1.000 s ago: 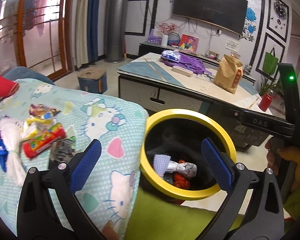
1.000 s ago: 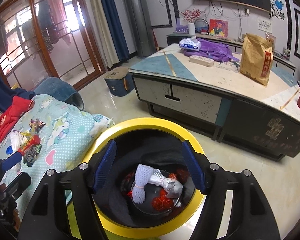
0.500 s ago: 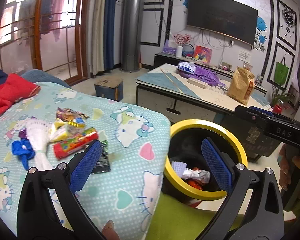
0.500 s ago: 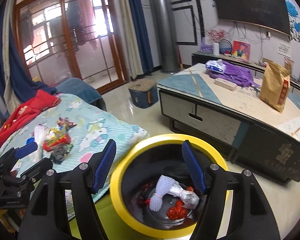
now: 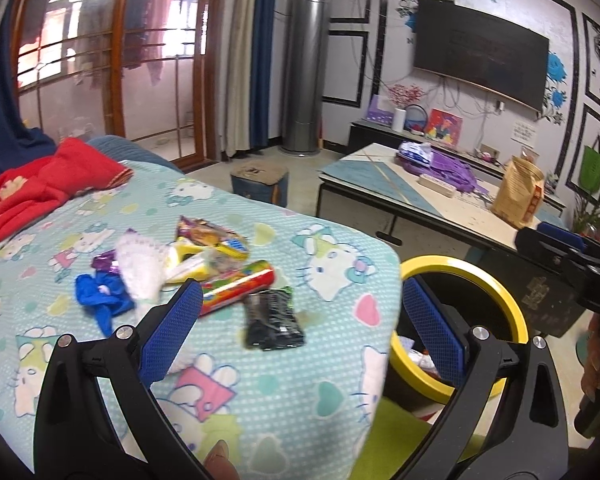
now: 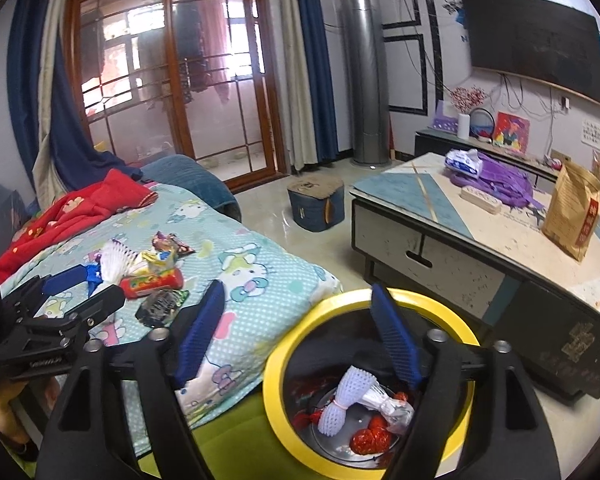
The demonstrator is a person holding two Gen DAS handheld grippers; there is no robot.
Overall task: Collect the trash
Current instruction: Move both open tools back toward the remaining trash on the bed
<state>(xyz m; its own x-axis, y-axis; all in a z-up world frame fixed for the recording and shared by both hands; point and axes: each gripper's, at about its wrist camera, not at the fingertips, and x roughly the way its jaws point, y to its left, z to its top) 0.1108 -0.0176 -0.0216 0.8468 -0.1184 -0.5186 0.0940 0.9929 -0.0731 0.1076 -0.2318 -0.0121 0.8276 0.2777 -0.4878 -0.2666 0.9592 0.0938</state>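
Both hand-held grippers have swung from the bin (image 6: 364, 384) toward the bed; the right hand-held gripper (image 6: 296, 336) just spread wider, empty. The left hand-held gripper (image 5: 300, 328), also spread, now faces the wrappers (image 5: 204, 264), probably next.

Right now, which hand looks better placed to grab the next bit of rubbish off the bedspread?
The left hand-held gripper: open, with the black wrapper between its fingers. The right hand-held gripper, also empty, hangs over the yellow-rimmed bin.
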